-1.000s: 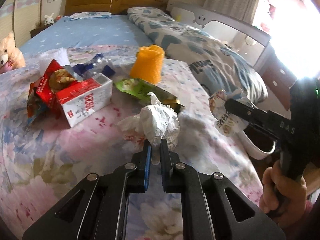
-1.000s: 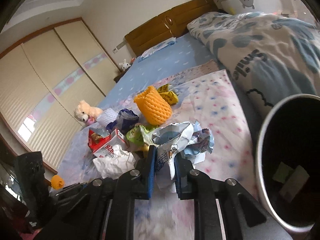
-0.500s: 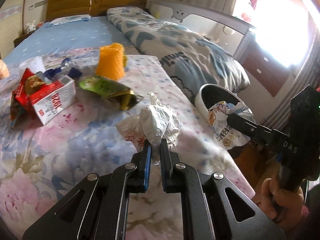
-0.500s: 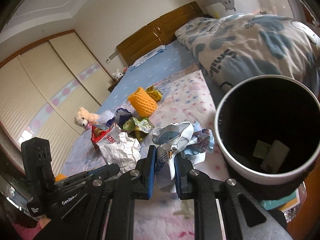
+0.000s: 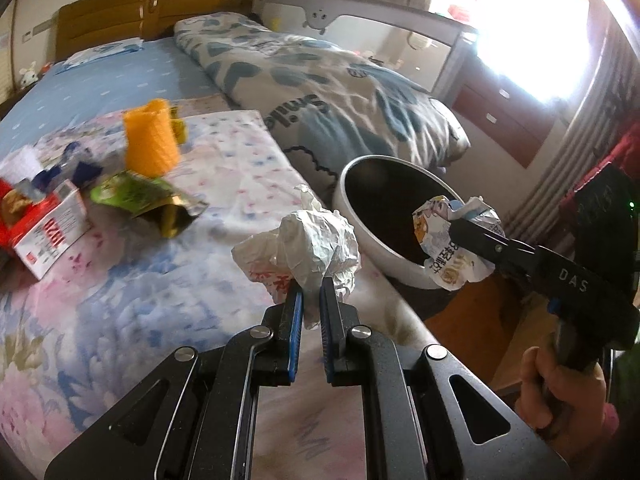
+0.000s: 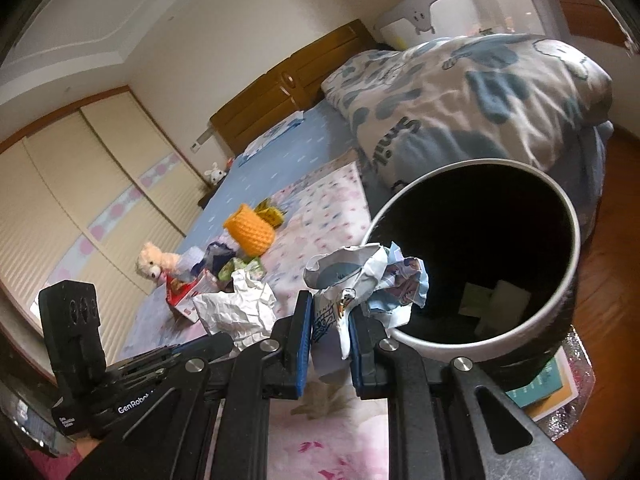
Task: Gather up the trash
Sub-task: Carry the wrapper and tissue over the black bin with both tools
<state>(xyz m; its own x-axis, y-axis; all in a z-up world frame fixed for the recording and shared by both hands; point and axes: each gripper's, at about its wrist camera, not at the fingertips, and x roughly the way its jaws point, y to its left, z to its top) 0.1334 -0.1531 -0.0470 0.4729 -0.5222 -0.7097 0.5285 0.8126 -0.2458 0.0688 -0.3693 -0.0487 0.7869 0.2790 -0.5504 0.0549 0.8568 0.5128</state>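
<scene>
My left gripper [image 5: 311, 300] is shut on a crumpled white paper ball [image 5: 308, 244], held above the bed's right edge; the same ball [image 6: 240, 308] shows in the right wrist view. My right gripper [image 6: 330, 312] is shut on a crumpled printed wrapper [image 6: 368, 276], which hangs at the near rim of the white trash bin [image 6: 576, 248]. In the left wrist view that wrapper [image 5: 448, 248] hovers over the bin [image 5: 360, 216], whose dark inside holds a few scraps.
On the floral sheet [image 5: 120, 280] lie a red-and-white carton [image 5: 44, 236], a green-and-gold pouch [image 5: 144, 200], an orange foam net [image 5: 150, 142] and blue wrappers. A patterned duvet [image 5: 320, 92] is bunched behind the bin. Wooden floor lies beside the bed.
Both grippers moved right toward the bin, each carrying its trash. The bin grew larger in both views, and the printed wrapper now hangs at its rim.
</scene>
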